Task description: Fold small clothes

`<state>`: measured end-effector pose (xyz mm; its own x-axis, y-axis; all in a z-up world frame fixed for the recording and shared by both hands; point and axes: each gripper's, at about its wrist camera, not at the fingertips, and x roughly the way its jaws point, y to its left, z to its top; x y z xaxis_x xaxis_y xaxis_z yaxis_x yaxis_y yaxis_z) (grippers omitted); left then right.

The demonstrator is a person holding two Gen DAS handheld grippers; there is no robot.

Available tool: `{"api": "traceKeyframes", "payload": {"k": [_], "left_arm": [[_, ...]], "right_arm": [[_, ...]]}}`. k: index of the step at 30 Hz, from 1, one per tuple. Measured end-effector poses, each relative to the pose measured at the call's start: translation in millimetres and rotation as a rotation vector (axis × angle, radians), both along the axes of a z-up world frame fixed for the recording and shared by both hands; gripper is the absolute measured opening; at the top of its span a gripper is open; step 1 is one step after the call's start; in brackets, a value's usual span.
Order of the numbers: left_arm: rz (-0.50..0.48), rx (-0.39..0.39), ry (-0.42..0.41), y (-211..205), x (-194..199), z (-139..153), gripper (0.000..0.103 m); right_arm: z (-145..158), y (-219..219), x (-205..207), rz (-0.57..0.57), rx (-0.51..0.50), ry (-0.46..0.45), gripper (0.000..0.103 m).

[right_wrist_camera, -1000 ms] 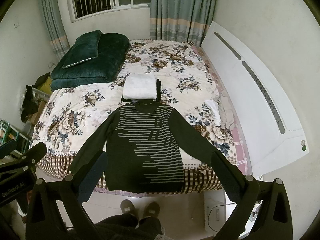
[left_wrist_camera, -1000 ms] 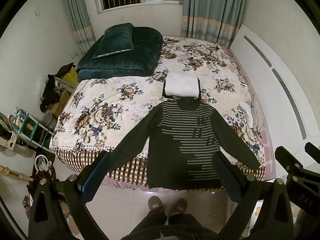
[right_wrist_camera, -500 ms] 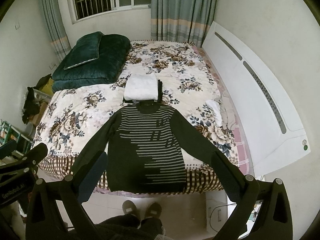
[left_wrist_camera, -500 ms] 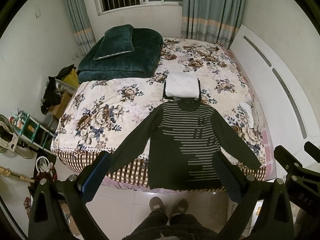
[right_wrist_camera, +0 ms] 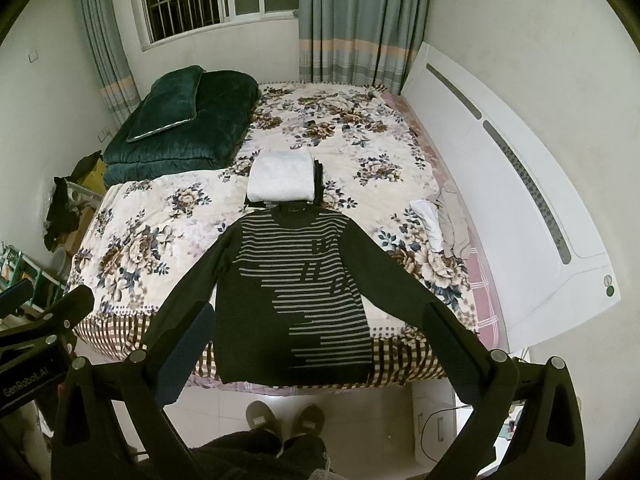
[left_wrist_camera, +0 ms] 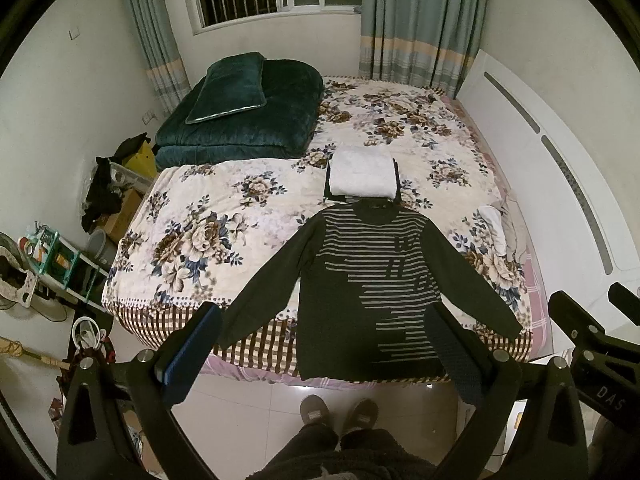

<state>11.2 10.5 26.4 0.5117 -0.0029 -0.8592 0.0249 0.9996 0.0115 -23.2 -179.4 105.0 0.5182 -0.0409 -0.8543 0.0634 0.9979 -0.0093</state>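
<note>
A dark long-sleeved sweater with grey stripes (left_wrist_camera: 368, 280) lies spread flat, front up, on the near edge of the floral bed; it also shows in the right wrist view (right_wrist_camera: 296, 292). Its sleeves spread out to both sides and its hem hangs over the bed edge. Just beyond its collar sits a stack of folded clothes with a white one on top (left_wrist_camera: 362, 176) (right_wrist_camera: 280, 178). My left gripper (left_wrist_camera: 324, 354) is open and empty, held above the floor in front of the bed. My right gripper (right_wrist_camera: 316, 350) is also open and empty, beside it.
A folded dark green quilt with a pillow (left_wrist_camera: 244, 116) lies at the bed's far left. Loose pale clothes (right_wrist_camera: 440, 220) lie by the white headboard (right_wrist_camera: 520, 208) on the right. Clutter and shelves (left_wrist_camera: 56, 256) stand left of the bed. The person's feet (left_wrist_camera: 340, 412) are on the tiled floor.
Both grippers have drawn back and risen slightly, so the bed and sweater sit a little farther off. Nothing was grasped or moved.
</note>
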Motion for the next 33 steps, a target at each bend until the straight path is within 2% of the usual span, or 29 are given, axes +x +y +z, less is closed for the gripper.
{"api": "traceKeyframes", "payload": {"k": [13,14,16,19,20,22,25,29,33], "left_arm": [[-0.001,0.005,-0.012,2,2,-2,0.103],[-0.002,0.011,-0.026,5,10,8,0.103],[-0.002,0.030,-0.072,5,19,9,0.103],[0.005,0.075,-0.155,3,43,-5,0.103],[0.002,0.083,-0.159,2,51,-13,0.103],[-0.014,0.085,-0.154,-3,68,-39,0.103],[-0.030,0.103,-0.122,-18,99,-92,0.103],[-0.028,0.177,-0.035,-50,135,-170,0.103],[0.008,0.155,0.068,-79,167,-246,0.103]], "right_arm": [[-3,1,-4,-0.002,0.005,-0.003,0.103],[-4,1,-4,-0.005,0.007,-0.002,0.103],[-8,-3,-2,-0.029,0.035,-0.005,0.103],[-29,-21,12,-0.118,0.085,-0.003,0.103],[-36,-30,21,-0.163,0.089,0.004,0.103],[-59,-48,31,-0.258,0.095,0.023,0.103],[-112,-92,39,-0.398,0.131,0.069,0.103],[-211,-178,39,-0.600,0.211,0.169,0.103],[-331,-269,35,-0.818,0.390,0.277,0.099]]}}
